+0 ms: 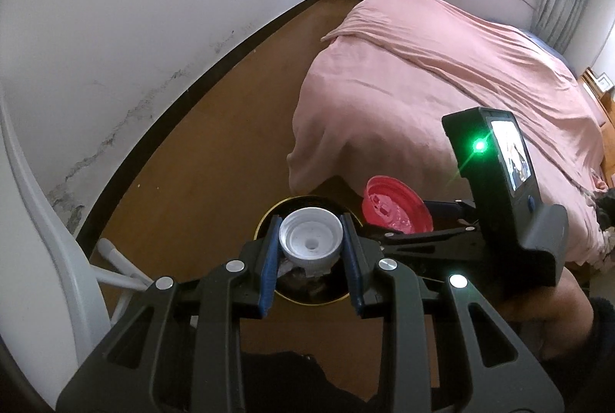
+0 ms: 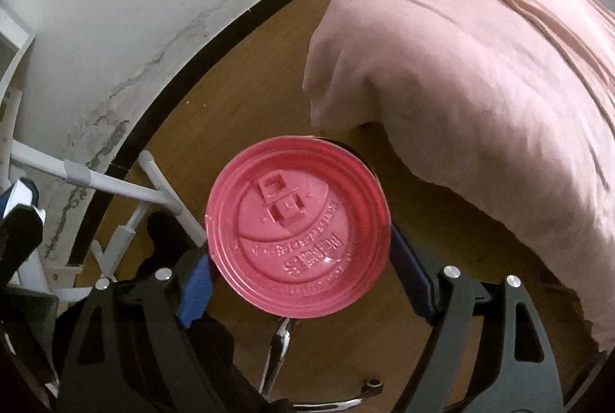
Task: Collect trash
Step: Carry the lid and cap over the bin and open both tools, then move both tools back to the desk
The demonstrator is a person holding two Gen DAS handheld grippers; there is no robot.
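Over the black, gold-rimmed trash bin (image 1: 265, 221) on the wooden floor (image 1: 215, 151), the left claw (image 1: 310, 244) clamps a white bottle cap (image 1: 310, 240) between its blue pads. The right claw (image 2: 300, 255), spread wide, holds a red cup lid (image 2: 298, 226) just right of the bin, near the pink-covered bed (image 1: 442, 78).

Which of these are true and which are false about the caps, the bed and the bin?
1. The left hand-held gripper holds a white cap. True.
2. The lid in the right hand-held gripper is blue. False: it is red.
3. The bed cover is pink. True.
4. The bin under the white cap is white too. False: it is black with a gold rim.
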